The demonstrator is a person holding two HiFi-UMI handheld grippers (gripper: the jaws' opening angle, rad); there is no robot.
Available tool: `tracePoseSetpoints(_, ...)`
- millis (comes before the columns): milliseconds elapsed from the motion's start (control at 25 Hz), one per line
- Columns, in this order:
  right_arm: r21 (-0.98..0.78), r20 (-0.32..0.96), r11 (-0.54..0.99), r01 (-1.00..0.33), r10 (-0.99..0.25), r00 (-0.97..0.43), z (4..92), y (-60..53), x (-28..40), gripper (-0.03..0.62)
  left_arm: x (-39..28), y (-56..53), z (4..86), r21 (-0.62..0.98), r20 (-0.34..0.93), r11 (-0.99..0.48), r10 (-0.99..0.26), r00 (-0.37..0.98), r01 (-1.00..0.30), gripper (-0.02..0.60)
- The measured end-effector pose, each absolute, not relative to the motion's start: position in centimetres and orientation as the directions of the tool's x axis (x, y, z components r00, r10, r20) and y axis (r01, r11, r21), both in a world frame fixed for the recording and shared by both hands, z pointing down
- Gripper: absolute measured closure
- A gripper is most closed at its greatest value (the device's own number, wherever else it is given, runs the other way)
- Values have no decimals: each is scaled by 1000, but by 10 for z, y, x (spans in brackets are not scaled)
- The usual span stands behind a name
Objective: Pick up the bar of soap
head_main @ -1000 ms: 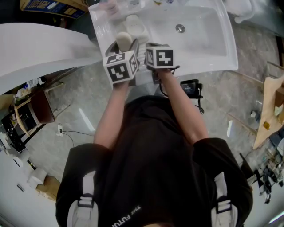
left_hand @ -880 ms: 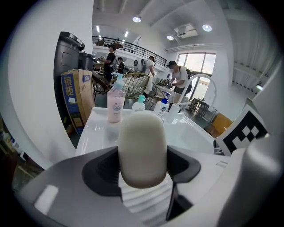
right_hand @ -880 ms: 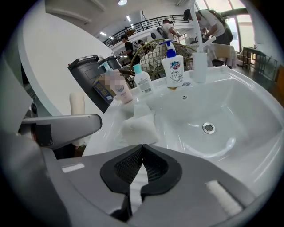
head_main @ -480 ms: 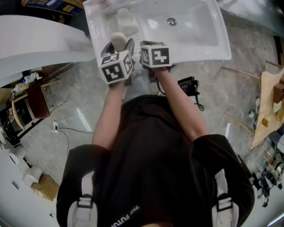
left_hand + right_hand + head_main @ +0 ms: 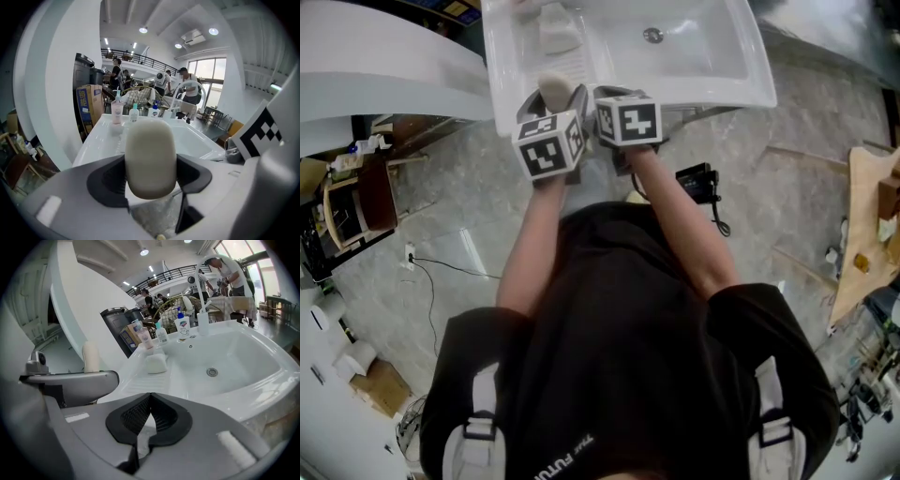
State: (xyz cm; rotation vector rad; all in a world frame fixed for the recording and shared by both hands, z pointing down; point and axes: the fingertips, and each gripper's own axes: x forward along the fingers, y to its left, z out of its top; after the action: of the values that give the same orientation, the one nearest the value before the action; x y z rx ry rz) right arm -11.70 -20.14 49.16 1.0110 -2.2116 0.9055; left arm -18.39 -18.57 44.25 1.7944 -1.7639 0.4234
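An oval, beige bar of soap (image 5: 150, 150) stands upright between the dark pads of my left gripper (image 5: 151, 171), which is shut on it. From the head view the soap (image 5: 553, 88) pokes out ahead of the left gripper (image 5: 555, 97), over the front left corner of the white sink (image 5: 741, 75). My right gripper (image 5: 149, 398) is right beside it with its pads touching and nothing between them. It also shows in the head view (image 5: 607, 96). In the right gripper view the held soap (image 5: 90, 357) appears at the left.
A white soap block (image 5: 156, 363) lies on the sink's ribbed left ledge. Bottles (image 5: 180, 324) and a tap (image 5: 202, 310) stand along the far rim, and the drain (image 5: 652, 36) is in the basin. A black device with a cable (image 5: 701, 183) lies on the floor.
Both grippers have drawn back from the sink's ledge toward its front edge and risen a little. The soap stays in the left gripper's grip.
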Motion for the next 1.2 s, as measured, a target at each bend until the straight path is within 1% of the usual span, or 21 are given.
tracePoseSetpoints(360, -347, 687, 517, -783, -428, -587, 490, -122, -67, 580, -137, -109, 433, 188, 565, 65, -824, 54, -980, 293)
tracePoseSetpoints(760, -354, 678, 520, -778, -430, -596, 491, -55, -28, 580, -104, -47, 432, 188, 554, 69, -831, 48, -980, 293)
tracePoseSetpoints(920, -347, 678, 535, -770, -423, -600, 490, -41, -28, 580, -97, -31, 430, 185, 551, 62, -833, 51, -981, 293)
tracePoseSetpoints(1200, -358, 677, 535, -765, -416, -608, 489, -29, -39, 580, -104, -17, 424, 172, 542, 59, -839, 45, -983, 295)
